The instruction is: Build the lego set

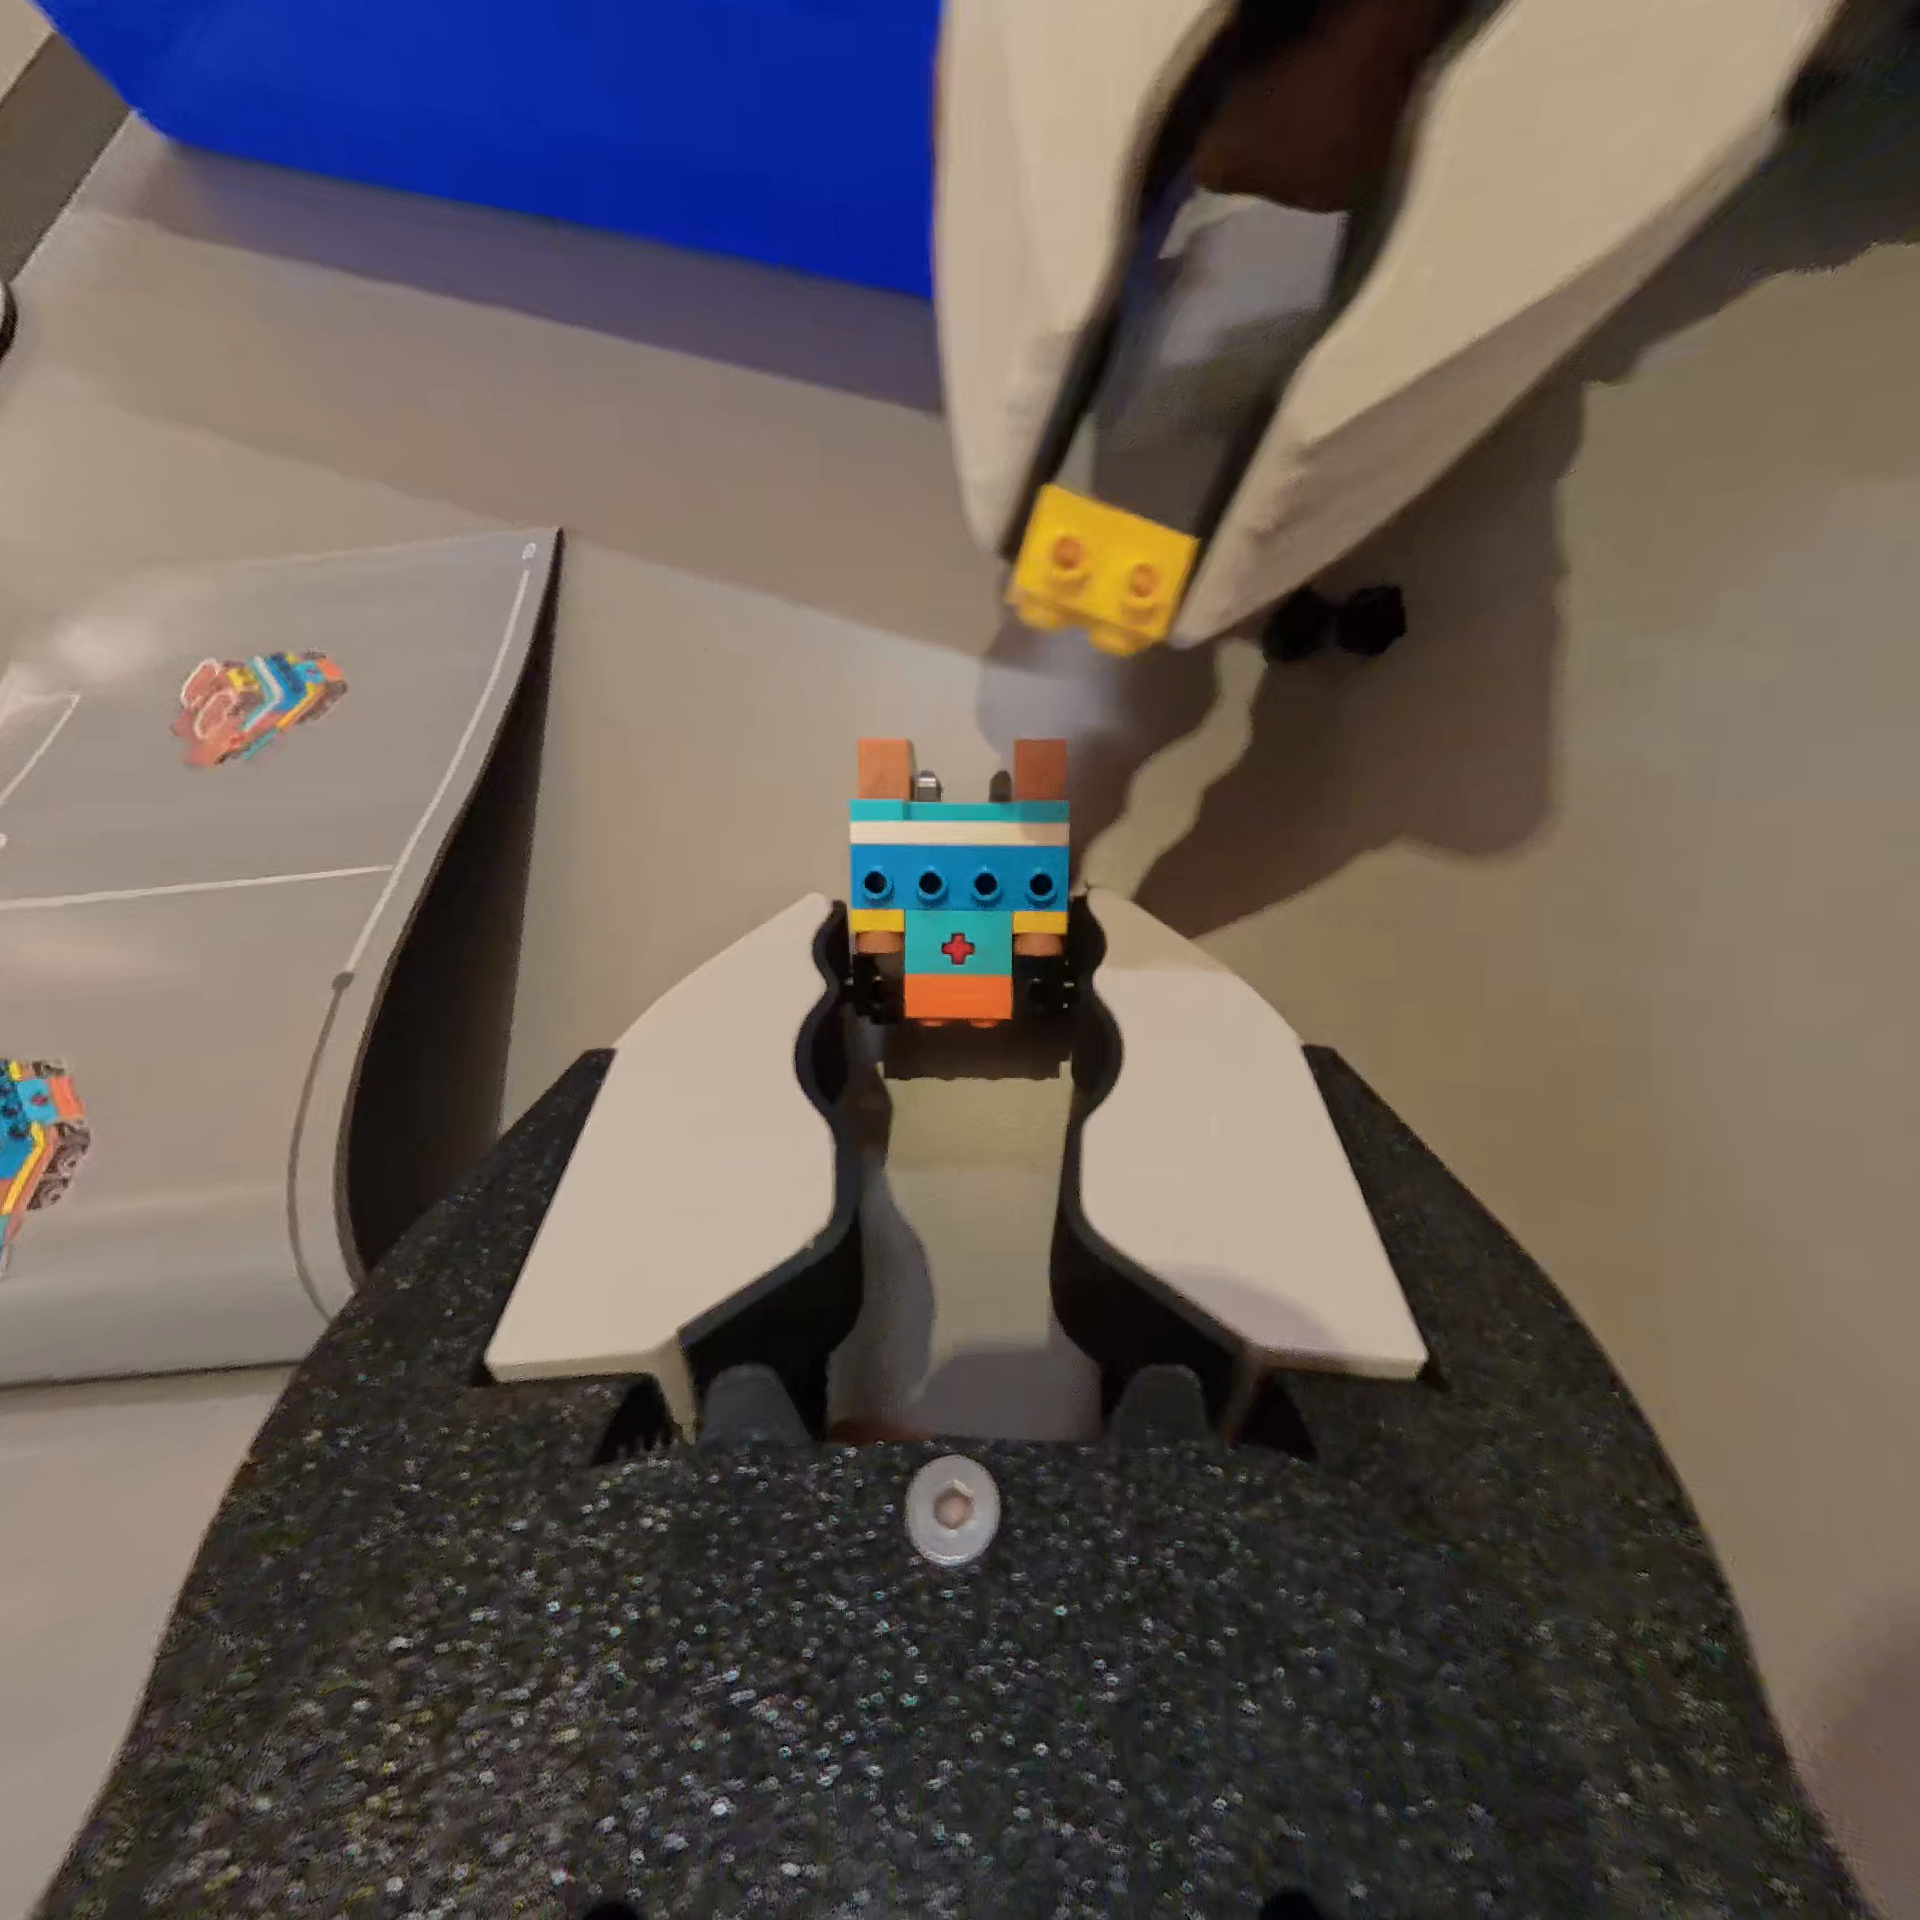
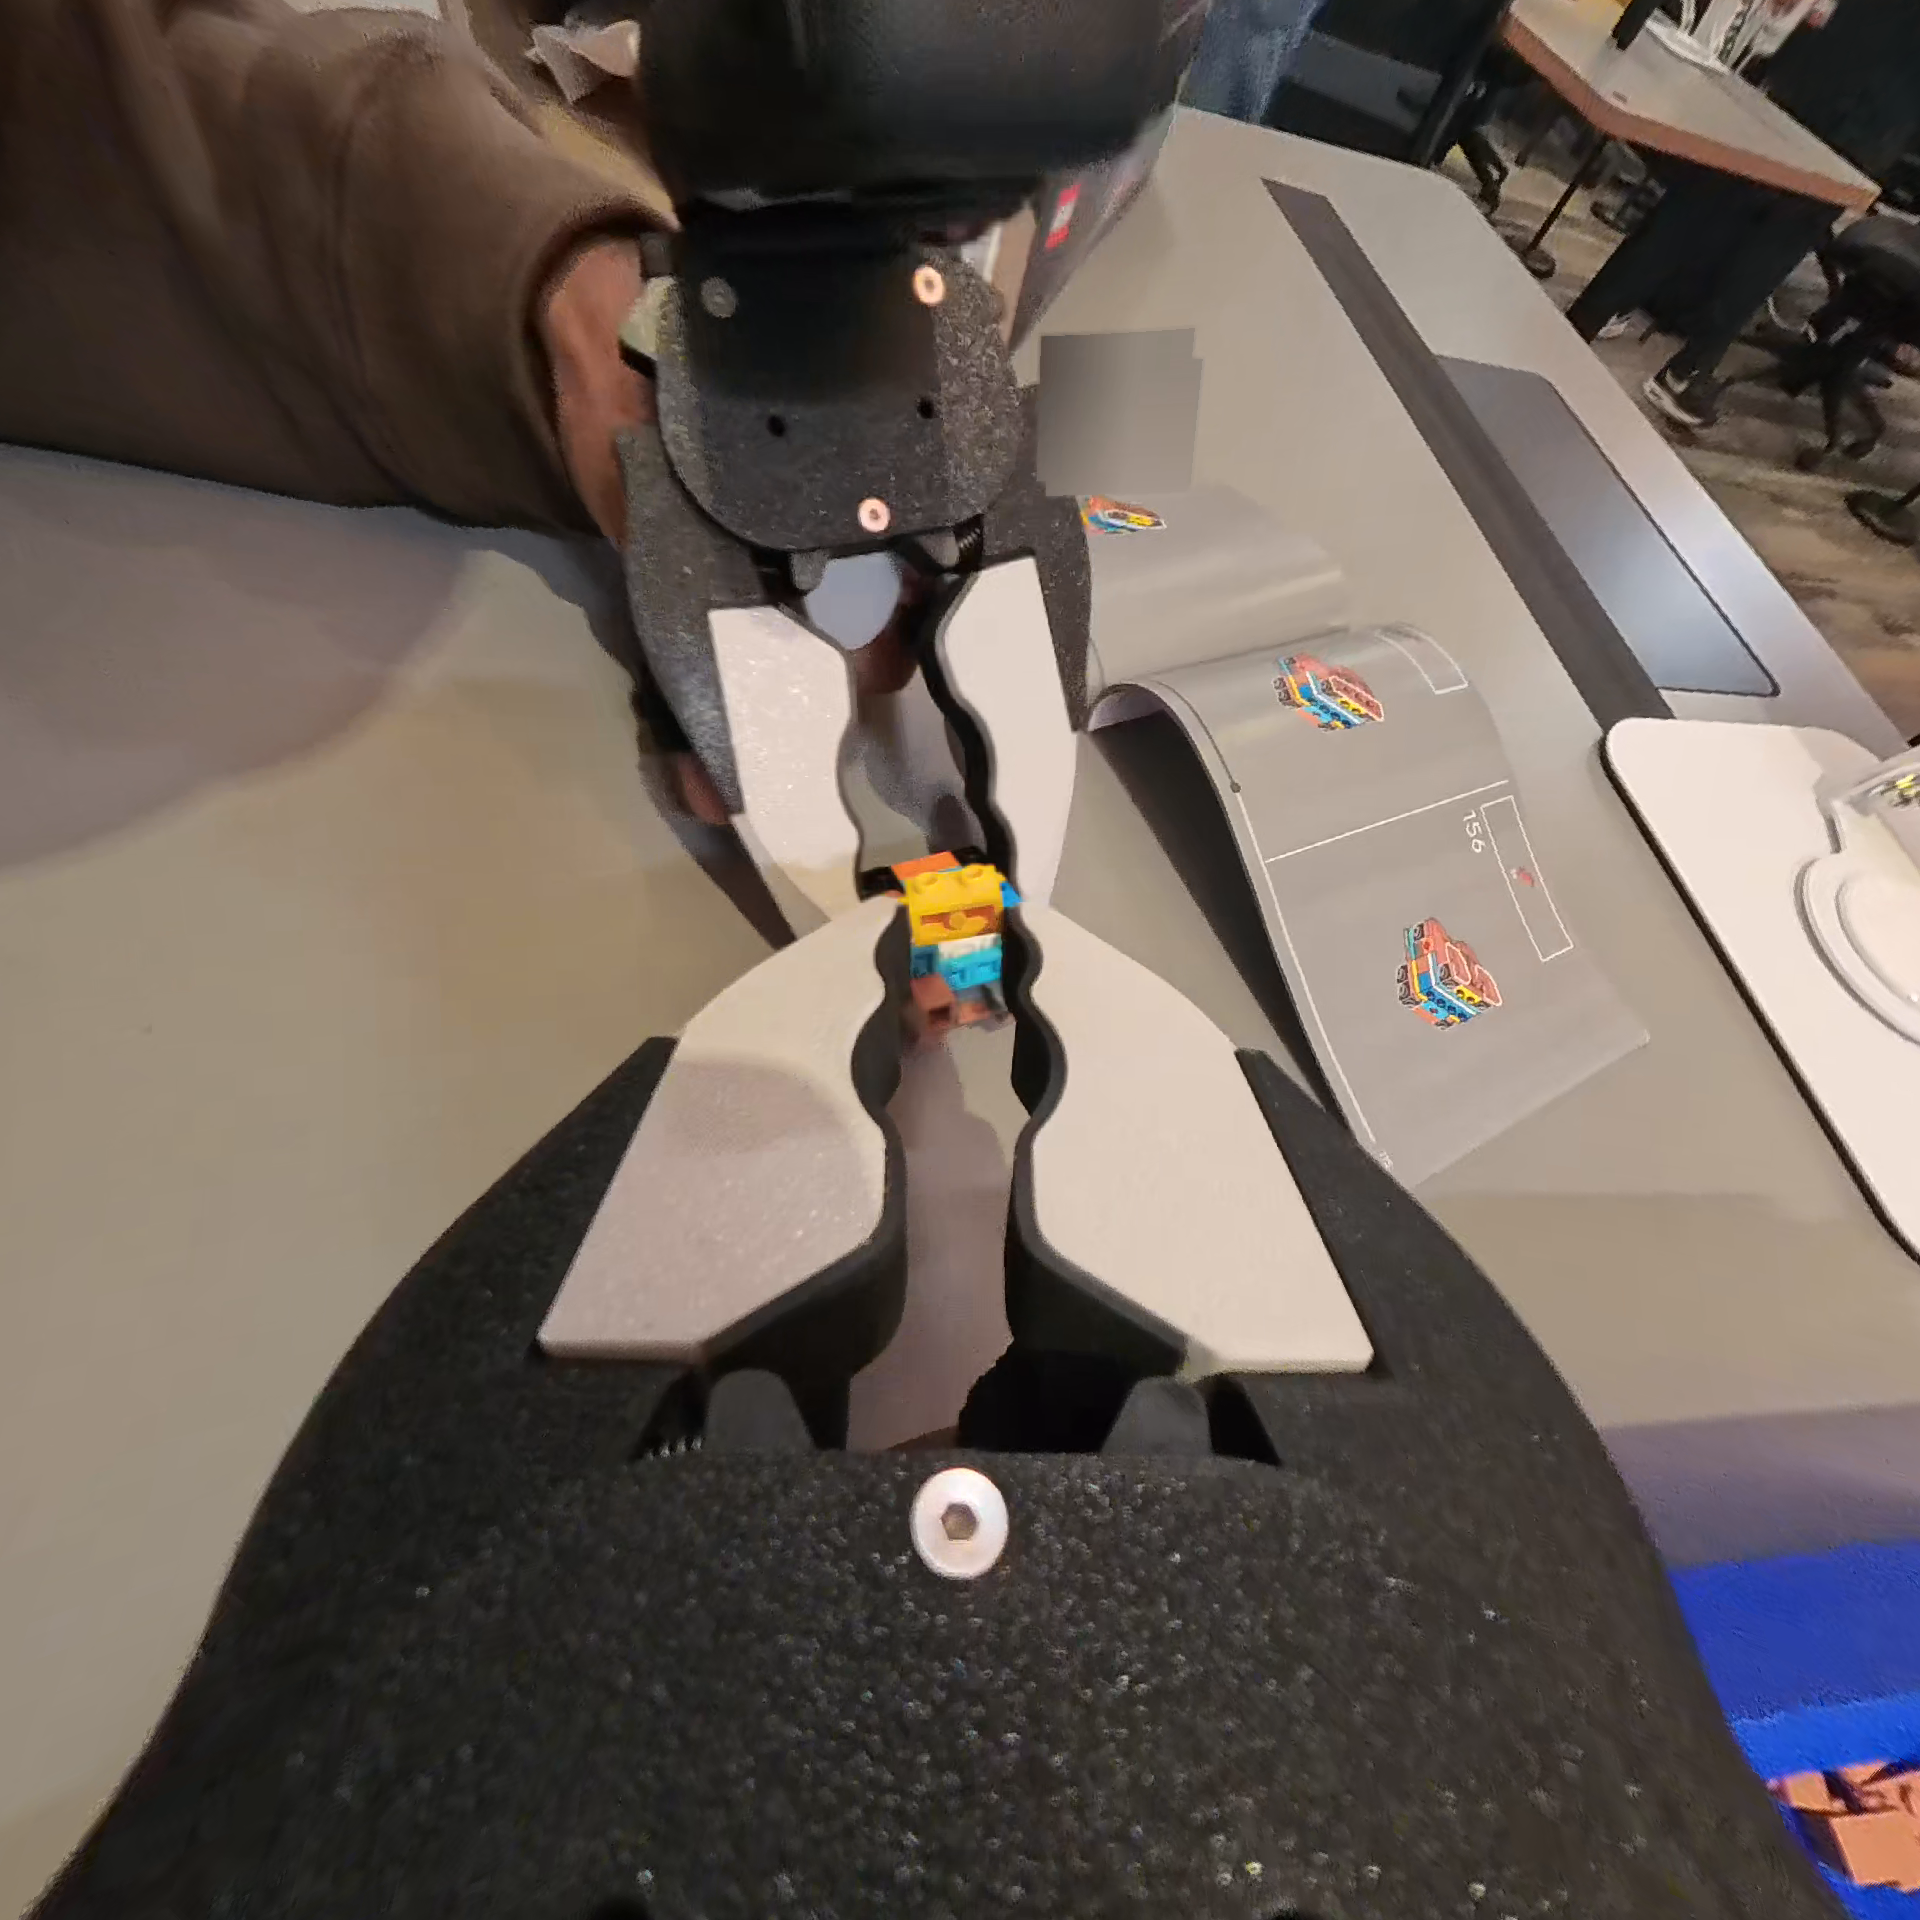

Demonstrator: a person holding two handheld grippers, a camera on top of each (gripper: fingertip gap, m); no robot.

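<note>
- Left gripper [image 1: 961,914] — body of black, rough, speckled foam-like material; fingers [image 1: 717,1122] faced in matt pale-grey plastic.
- Lego model [image 1: 958,904] and yellow brick [image 1: 1103,571] — smooth, glossy plastic.
- Instruction booklet [image 1: 260,935] — satin grey paper.
- Table [image 1: 727,675] — matt, smooth.

The left wrist view looks forward and down along the left gripper [image 1: 961,966], very near the model [image 1: 958,896] on the table [image 1: 727,665]. The right wrist view looks from the opposite side along the right gripper [image 2: 956,935], also very near and tilted down. The two cameras face each other. Both show the model, the yellow brick [image 1: 1103,571], the open booklet [image 1: 260,935] and the other gripper.
</note>
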